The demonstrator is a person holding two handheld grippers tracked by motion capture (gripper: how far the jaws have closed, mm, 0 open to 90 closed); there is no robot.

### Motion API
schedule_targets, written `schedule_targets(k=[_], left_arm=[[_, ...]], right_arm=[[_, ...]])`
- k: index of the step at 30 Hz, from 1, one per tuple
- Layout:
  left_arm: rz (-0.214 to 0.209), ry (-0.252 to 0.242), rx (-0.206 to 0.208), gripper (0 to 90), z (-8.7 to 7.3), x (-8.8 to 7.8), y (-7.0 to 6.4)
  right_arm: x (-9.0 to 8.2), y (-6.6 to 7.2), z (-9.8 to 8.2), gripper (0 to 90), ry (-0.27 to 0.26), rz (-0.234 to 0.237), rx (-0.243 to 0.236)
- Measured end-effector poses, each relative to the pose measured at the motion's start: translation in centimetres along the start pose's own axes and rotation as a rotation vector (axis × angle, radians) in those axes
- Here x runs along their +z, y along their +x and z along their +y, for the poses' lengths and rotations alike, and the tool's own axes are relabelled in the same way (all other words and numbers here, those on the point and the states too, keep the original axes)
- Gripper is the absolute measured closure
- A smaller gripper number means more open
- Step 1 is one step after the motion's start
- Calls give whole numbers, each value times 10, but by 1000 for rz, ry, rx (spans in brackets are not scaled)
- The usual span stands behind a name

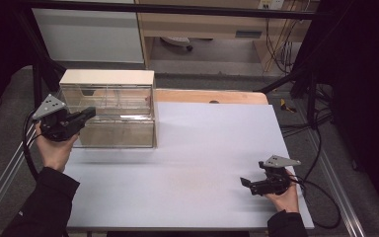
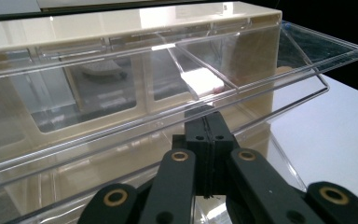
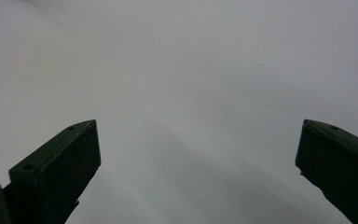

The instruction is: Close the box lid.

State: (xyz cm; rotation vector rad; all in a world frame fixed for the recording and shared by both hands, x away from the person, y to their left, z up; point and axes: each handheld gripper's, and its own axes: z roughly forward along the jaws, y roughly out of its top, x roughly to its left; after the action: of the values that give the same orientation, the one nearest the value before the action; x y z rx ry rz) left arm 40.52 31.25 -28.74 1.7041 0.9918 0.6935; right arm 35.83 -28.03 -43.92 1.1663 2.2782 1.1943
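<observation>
Drawer cabinet (image 1: 107, 109): seemingly unlabelled, clear fronts.

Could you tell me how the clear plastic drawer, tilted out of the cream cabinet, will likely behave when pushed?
The clear plastic drawer looks thin-walled, probably light and slightly flexible. Its glossy rim may slip between the shut left gripper.

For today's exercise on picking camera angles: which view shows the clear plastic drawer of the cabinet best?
The left gripper view: the clear drawer spans the frame, its divider and front rim sharp, with the left gripper shut at that rim. The high view shows the drawer small and dim inside the cabinet. The right gripper view faces the table.
</observation>
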Motion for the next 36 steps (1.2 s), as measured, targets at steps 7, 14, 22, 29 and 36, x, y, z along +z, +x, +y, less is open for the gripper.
schedule_targets(k=[7, 14, 22, 29, 36], left_arm=[[-3, 16, -4, 899, -7, 3, -1], [-5, 31, -4, 899, -12, 5, -1], [-7, 53, -2, 899, -18, 9, -3], [-19, 67, -2, 899, -27, 9, -6], [-42, 96, -2, 898, -33, 3, -9]], right_arm=[[0, 0, 0, 6, 3, -2, 0], [0, 0, 0, 6, 4, -3, 2], [1, 0, 0, 6, 8, -2, 2], [1, 0, 0, 6, 10, -2, -1], [0, 0, 0, 6, 8, -2, 0]])
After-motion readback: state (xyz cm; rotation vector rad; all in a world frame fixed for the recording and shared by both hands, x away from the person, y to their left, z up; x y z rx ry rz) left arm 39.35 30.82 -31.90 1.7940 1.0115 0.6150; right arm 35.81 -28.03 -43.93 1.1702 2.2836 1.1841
